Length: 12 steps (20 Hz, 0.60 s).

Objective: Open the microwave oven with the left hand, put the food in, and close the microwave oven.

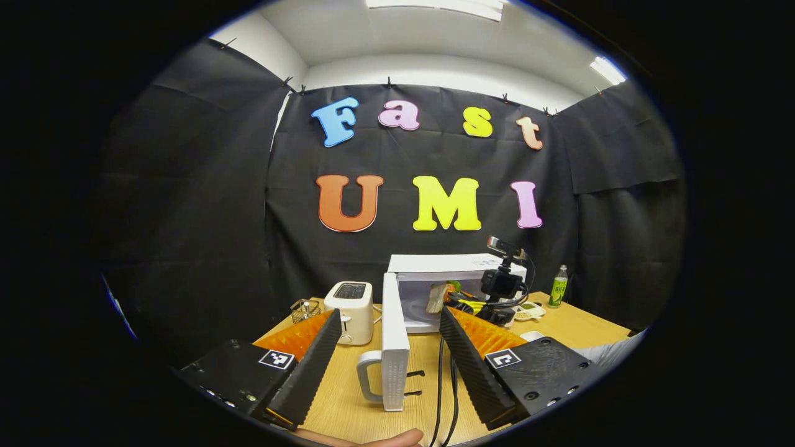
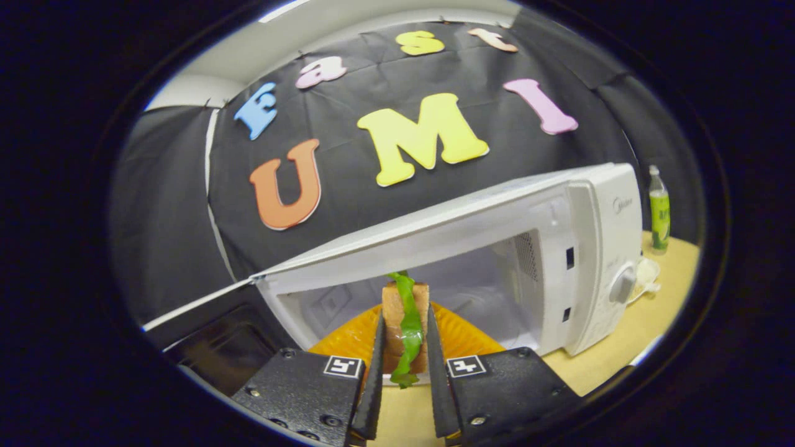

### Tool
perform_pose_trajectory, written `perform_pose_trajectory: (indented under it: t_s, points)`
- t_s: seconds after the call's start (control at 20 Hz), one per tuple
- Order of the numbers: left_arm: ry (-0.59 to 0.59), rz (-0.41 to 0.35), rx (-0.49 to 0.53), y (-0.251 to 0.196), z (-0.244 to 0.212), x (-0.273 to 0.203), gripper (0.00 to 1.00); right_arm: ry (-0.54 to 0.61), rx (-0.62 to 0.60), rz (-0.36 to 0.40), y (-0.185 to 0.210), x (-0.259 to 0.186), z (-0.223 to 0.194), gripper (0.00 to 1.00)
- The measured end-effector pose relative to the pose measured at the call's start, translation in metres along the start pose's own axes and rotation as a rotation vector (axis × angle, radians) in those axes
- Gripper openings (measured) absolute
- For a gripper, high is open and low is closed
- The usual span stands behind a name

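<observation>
The white microwave [image 1: 435, 266] stands at the back of the wooden table with its door [image 1: 395, 347] swung wide, edge toward me, handle [image 1: 367, 376] on its left. My left gripper [image 1: 390, 316] is open, its fingers on either side of the door's edge and apart from it. The right gripper [image 1: 497, 292] reaches into the cavity with the food [image 1: 436, 299]. In the right gripper view, my right gripper [image 2: 404, 318] is shut on a bread slice with lettuce [image 2: 407, 301], held upright at the mouth of the microwave [image 2: 596, 248].
A white toaster [image 1: 351, 310] and a wire basket [image 1: 304, 309] stand left of the door. A green bottle [image 1: 559, 285] and a small dish [image 1: 529, 310] sit right of the microwave. Black cables [image 1: 445, 385] run along the table. A fingertip [image 1: 388, 438] shows at the bottom.
</observation>
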<state>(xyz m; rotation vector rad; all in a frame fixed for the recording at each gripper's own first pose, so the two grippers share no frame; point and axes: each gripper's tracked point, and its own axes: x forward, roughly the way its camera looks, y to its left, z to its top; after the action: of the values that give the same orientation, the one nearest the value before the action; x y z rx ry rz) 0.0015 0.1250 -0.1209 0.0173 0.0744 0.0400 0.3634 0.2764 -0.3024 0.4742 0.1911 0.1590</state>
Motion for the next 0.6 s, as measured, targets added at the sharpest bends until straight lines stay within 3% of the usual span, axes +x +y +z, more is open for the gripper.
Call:
perform_pose_trajectory:
  t_s: [0.25, 0.3, 0.35, 0.4, 0.45, 0.5, 0.55, 0.6]
  points:
    - [0.001, 0.026, -0.033, 0.010, 0.002, 0.006, 0.95, -0.123, 0.326, -0.197, -0.032, 0.046, 0.002, 0.36]
    - [0.007, 0.031, -0.045, 0.012, 0.000, 0.008, 0.95, -0.129, 0.367, -0.219, -0.033, 0.055, 0.000, 0.29]
    - [0.011, 0.034, -0.057, 0.012, 0.000, 0.008, 0.95, -0.134, 0.411, -0.232, -0.032, 0.062, -0.003, 0.37]
    - [0.015, 0.039, -0.064, 0.014, 0.000, 0.009, 0.95, -0.119, 0.459, -0.242, -0.030, 0.068, -0.009, 0.29]
    - [0.021, 0.047, -0.064, 0.016, -0.002, 0.010, 0.95, -0.092, 0.505, -0.249, -0.029, 0.073, -0.018, 0.38]
    - [0.022, 0.058, -0.063, 0.020, -0.004, 0.011, 0.95, -0.087, 0.545, -0.253, -0.028, 0.076, -0.021, 0.30]
    - [0.021, 0.065, -0.064, 0.022, -0.003, 0.011, 0.95, -0.081, 0.562, -0.263, -0.031, 0.078, -0.024, 0.39]
    - [0.022, 0.064, -0.067, 0.021, -0.004, 0.012, 0.95, -0.079, 0.557, -0.274, -0.035, 0.078, -0.028, 0.39]
